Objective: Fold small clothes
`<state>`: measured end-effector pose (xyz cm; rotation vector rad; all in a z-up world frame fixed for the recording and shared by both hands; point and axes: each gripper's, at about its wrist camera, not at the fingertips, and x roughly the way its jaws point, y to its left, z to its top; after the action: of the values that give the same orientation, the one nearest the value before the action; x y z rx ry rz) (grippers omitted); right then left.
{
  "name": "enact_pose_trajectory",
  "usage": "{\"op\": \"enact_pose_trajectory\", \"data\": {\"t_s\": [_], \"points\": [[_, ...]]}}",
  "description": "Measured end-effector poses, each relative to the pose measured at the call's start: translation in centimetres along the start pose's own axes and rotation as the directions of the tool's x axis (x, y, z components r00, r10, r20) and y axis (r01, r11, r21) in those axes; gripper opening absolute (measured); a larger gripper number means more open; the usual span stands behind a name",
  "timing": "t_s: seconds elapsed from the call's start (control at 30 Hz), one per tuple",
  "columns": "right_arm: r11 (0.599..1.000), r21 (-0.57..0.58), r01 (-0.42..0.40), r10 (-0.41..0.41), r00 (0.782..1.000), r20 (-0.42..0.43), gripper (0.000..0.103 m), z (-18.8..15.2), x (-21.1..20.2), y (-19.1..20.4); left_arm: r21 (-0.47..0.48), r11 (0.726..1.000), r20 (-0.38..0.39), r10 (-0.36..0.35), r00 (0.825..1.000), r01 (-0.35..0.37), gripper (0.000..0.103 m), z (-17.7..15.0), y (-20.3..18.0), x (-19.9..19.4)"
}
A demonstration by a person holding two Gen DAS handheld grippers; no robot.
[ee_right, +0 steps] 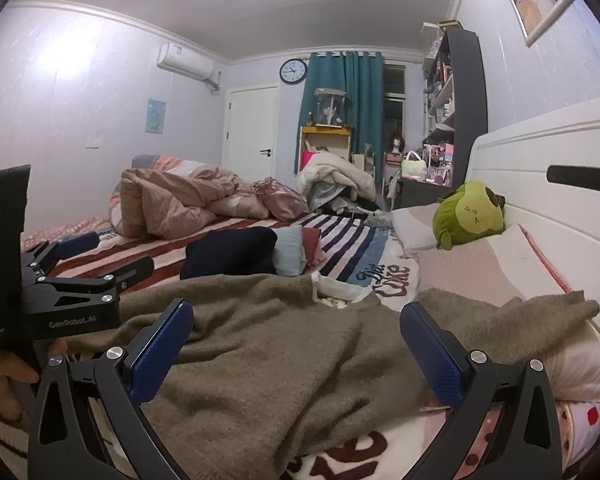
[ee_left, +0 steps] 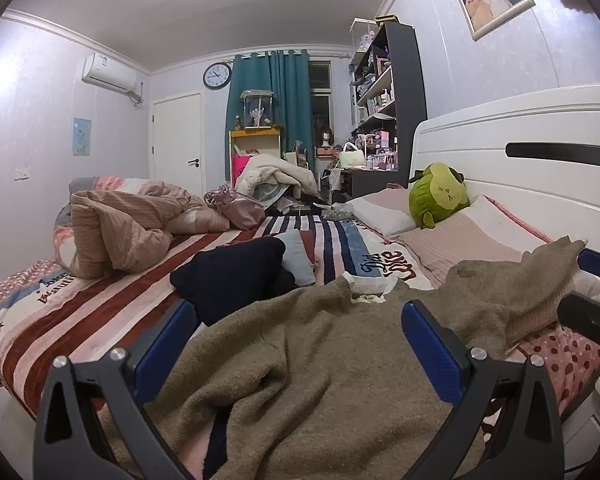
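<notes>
I see the bed [ee_left: 100, 312], covered in a striped blanket, carrying a brown sweater [ee_left: 300, 360] spread flat nearest me. Beyond it lie a dark folded garment [ee_left: 232, 276], a crumpled pink duvet [ee_left: 120, 228] and a pink bag [ee_left: 236, 206]. By the headboard, a green plush toy [ee_left: 438, 194] rests on the pillows [ee_left: 452, 240].

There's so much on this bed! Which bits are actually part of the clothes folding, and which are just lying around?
Part of the job:
- brown sweater, spread flat on the bed
- left hand-held gripper, open over it
- right hand-held gripper, open too
- dark folded clothes, possibly a finished pile

Just lying about:
- green plush toy
- pink quilt
- pink bag
- pillows
</notes>
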<state>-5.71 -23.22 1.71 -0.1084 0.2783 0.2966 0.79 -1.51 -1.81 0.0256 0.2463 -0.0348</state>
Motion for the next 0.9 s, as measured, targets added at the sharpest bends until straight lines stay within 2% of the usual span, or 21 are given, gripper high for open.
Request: {"op": "enact_pose_trajectory", "data": {"t_s": [0.3,0.9], "points": [[1.000,0.008,0.025,-0.024,1.000,-0.020,0.103,-0.25,0.39,-0.56,-0.005,1.000,-0.010,-0.005,1.000,0.005,0.102,-0.11,0.10,0.06],[1.000,0.008,0.017,-0.017,1.000,-0.022,0.103,-0.25,0.44,-0.38,-0.002,1.000,-0.016,-0.014,1.000,0.014,0.102,-0.41,0.07,0.12]]}}
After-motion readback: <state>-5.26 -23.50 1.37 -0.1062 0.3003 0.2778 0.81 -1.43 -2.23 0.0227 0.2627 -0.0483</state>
